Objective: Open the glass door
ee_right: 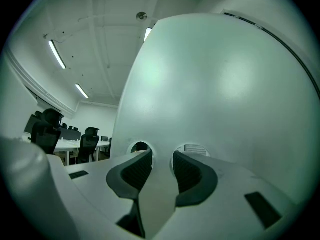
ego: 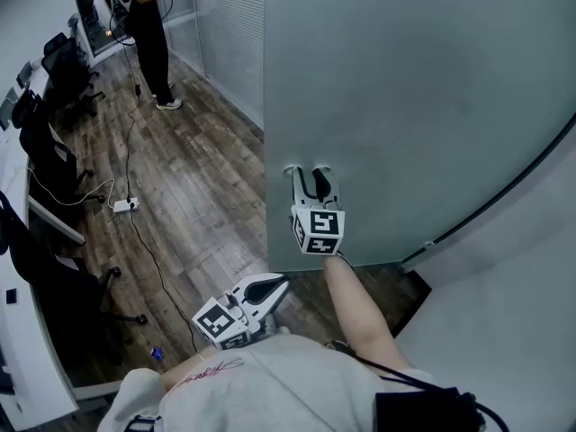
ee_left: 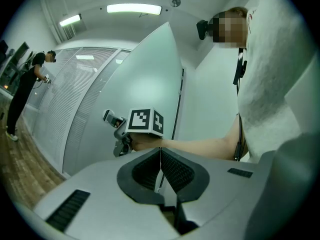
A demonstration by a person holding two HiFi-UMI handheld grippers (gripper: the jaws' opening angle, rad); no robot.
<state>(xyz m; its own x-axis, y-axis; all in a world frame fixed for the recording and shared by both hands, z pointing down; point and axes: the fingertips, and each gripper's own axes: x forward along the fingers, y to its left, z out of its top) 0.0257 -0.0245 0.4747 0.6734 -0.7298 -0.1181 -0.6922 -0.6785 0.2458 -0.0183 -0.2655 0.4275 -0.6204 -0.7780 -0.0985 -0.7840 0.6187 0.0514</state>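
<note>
The frosted glass door (ego: 405, 88) stands as a tall pale panel, with its free edge (ego: 265, 151) to the left. My right gripper (ego: 309, 176) points at the door face a little in from that edge, low on the panel. In the right gripper view its jaws (ee_right: 161, 166) stand apart with only pale door surface (ee_right: 215, 94) showing between them. No handle shows. My left gripper (ego: 270, 286) hangs back near my torso, its jaws (ee_left: 160, 156) closed together with nothing in them. The left gripper view also takes in the right gripper (ee_left: 120, 131) against the door (ee_left: 140, 89).
A black door track (ego: 504, 192) curves along the white wall (ego: 504, 331) on the right. Left of the door is wood floor (ego: 198, 196) with a cable and power strip (ego: 124, 206), office chairs (ego: 54, 165) and desks. Another person (ego: 148, 34) stands far off by the blinds.
</note>
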